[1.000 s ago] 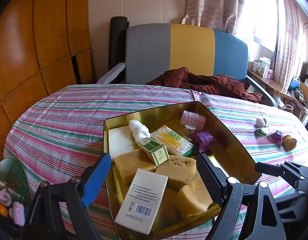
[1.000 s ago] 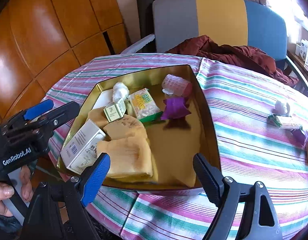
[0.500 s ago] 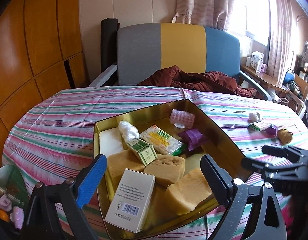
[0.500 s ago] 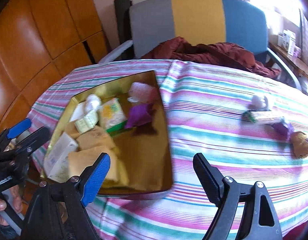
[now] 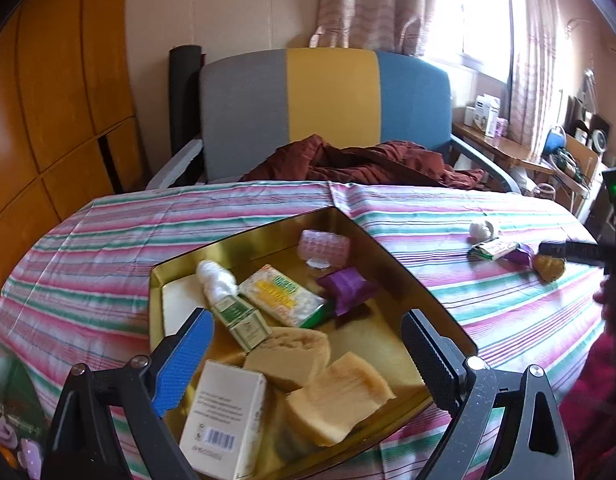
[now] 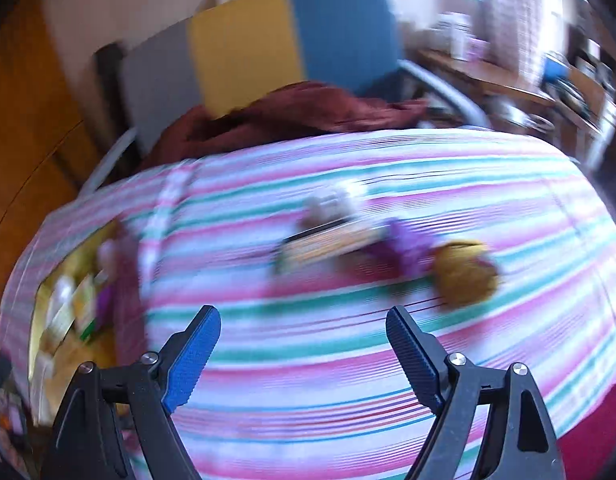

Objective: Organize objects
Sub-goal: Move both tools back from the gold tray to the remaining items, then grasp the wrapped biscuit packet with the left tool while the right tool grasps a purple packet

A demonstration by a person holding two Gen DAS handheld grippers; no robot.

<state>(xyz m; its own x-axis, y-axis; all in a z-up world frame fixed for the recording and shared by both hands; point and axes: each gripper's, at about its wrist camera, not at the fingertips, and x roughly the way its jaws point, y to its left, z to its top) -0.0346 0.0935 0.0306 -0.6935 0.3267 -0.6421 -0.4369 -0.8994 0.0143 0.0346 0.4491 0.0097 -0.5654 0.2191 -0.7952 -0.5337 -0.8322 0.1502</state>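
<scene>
- Your left gripper (image 5: 306, 356) hung over the near half of the gold tin (image 5: 392, 256), its jaws spread wide and having just been opening further, with nothing pinched between them.
- Between those jaws, lying in the tin, sat two tan sponge blocks (image 5: 340, 398), and a white barcoded box (image 5: 224, 420) lay at 7 o'clock from the claw's middle, under the blue pad.
- At 12 o'clock in the tin lay a yellow-green packet (image 5: 282, 300), with a small green box (image 5: 240, 322) at 11 o'clock, a purple wrapped piece (image 5: 348, 290) at 1 o'clock, and a pink bubbled case (image 5: 324, 246) beyond it by the far wall.
- Your right gripper (image 6: 304, 350) stood with jaws apart and empty over the striped tablecloth (image 6: 348, 380).
- The loose pieces lay at 12 to 1 o'clock from it, well clear of the pads: a flat green-edged packet (image 6: 324, 244), a purple wrapper (image 6: 408, 246) and a brown lump (image 6: 464, 276) in a row, all blurred.
- The tin showed at 9 o'clock in the right wrist view.
</scene>
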